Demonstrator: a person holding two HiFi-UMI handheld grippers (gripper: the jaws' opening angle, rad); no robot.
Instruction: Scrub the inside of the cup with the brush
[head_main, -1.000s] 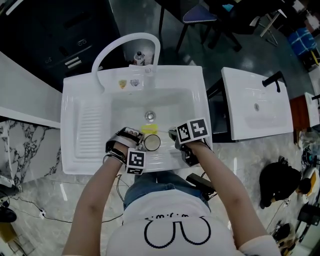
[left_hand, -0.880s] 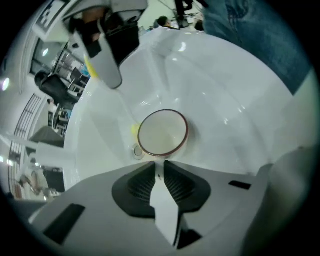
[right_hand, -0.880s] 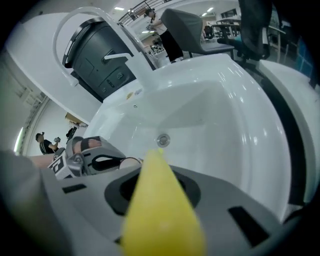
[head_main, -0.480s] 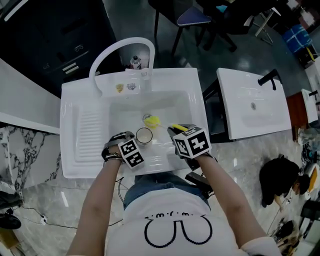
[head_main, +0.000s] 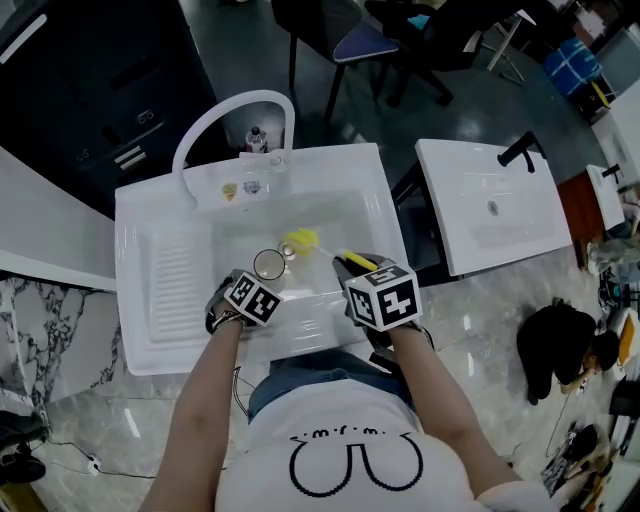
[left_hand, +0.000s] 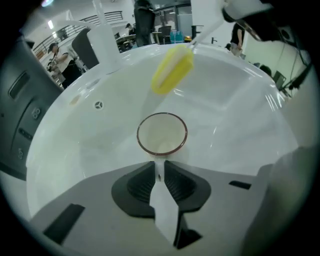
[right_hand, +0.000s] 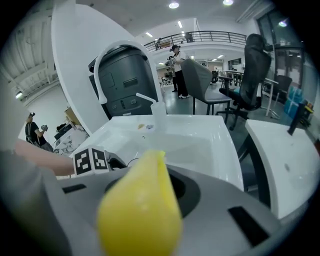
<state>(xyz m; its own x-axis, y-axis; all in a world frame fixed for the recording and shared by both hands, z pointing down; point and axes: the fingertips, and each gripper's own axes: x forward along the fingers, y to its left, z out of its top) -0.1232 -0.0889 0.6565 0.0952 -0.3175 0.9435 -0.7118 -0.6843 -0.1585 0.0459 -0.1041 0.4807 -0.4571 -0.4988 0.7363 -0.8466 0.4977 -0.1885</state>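
Now the left gripper has rolled, fingers pinched tight on the handle of the cup, its mouth just past the fingertips. The right gripper, clenched on the brush, has lifted it. The head hangs beyond the cup over the sink, so insertion looks next.

Looks like an open test hall or lab, not a home: freestanding white sink and second basin on polished stone floor, office chair, railed mezzanine, ceiling spotlights, people standing about.
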